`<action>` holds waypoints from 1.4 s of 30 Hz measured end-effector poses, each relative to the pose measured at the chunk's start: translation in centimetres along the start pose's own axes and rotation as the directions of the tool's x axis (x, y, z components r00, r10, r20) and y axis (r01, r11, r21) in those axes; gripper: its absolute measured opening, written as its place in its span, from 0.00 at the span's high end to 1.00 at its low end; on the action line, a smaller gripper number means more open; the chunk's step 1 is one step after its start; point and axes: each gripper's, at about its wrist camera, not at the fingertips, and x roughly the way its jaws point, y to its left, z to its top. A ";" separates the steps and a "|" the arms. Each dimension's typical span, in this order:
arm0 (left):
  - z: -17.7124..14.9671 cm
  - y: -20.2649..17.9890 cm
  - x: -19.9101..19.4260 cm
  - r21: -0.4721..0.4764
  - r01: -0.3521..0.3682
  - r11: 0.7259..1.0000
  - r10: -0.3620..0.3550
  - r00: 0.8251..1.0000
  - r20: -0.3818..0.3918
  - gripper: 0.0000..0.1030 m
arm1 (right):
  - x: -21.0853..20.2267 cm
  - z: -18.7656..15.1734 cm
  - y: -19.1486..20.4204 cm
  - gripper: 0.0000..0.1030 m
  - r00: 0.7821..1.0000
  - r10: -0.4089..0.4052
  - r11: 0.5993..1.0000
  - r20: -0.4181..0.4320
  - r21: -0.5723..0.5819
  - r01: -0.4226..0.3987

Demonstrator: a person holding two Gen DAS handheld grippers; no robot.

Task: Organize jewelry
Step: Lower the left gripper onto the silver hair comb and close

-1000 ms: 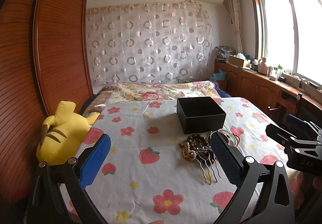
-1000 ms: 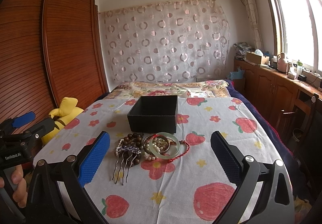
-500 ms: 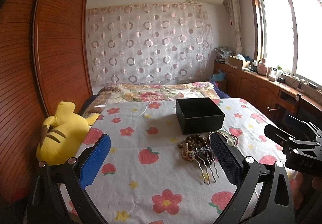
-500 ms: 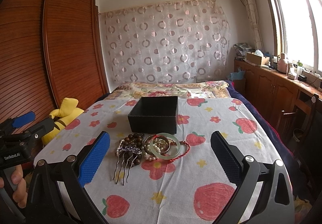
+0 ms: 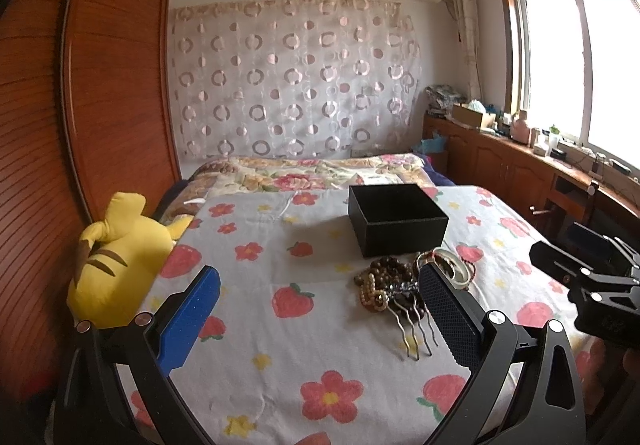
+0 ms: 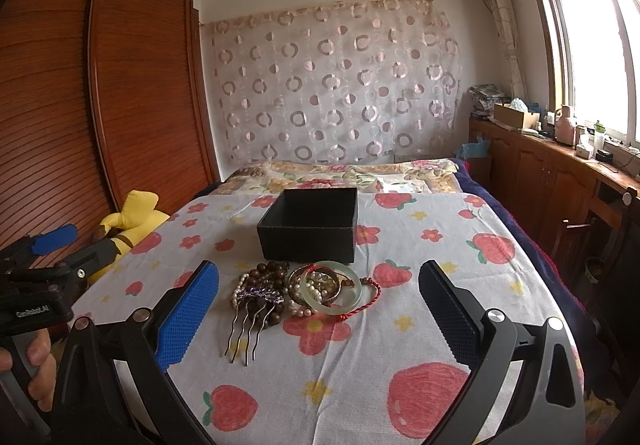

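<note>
Nothing has shifted much since a second ago; both views barely drifted. Bed (image 6: 460, 253) carries the black box (image 6: 308, 227), jewelry pile (image 6: 304, 287) just in front of it. Left gripper (image 5: 320, 315) and right gripper (image 6: 318, 315): my jaws wide apart, holding nothing.

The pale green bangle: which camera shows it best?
The right wrist view: the green bangle lies whole and unobstructed in front of the black box. In the left wrist view, the left tongs' dark finger hides most of it.
</note>
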 end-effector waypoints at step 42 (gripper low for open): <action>-3.6 -5.9 12.5 -0.005 0.360 0.933 -0.331 0.851 -0.407 0.39 | 4.3 -4.4 -6.9 0.30 0.985 0.026 0.999 -0.170 -0.028 -0.031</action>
